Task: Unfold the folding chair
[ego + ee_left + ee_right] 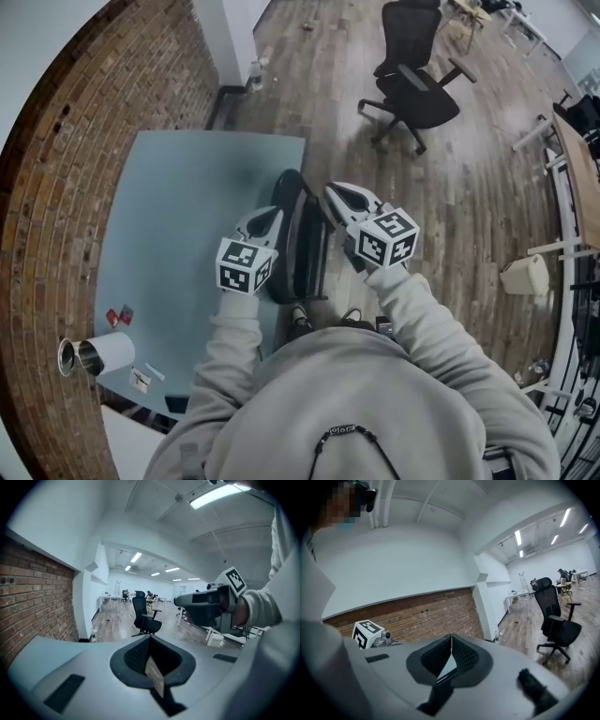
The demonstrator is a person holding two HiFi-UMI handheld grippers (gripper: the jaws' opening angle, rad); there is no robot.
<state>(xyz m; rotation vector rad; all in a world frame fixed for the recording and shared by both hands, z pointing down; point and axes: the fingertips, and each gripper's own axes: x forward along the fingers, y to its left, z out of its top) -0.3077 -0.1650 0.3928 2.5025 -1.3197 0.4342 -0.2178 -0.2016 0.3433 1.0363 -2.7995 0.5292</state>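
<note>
Black folding chair (298, 239), slim flat panel, still folded, upright between and below both claws, beside pale blue-grey table (187, 187). Left gripper (272, 217) jaws closed, empty; right gripper (336, 194) likewise. No contact seen. Unfolding wholly outstanding. Count: one folding chair, two grippers, one table, one black swivel office chair (412, 80) well beyond

i see the folding chair (302, 246) on the floor just right of the bench (187, 197), between the left gripper (272, 218) and the right gripper (337, 196). the brick wall (66, 178) runs along the bench's left. the office chair (415, 80) stands beyond, well apart.
</note>
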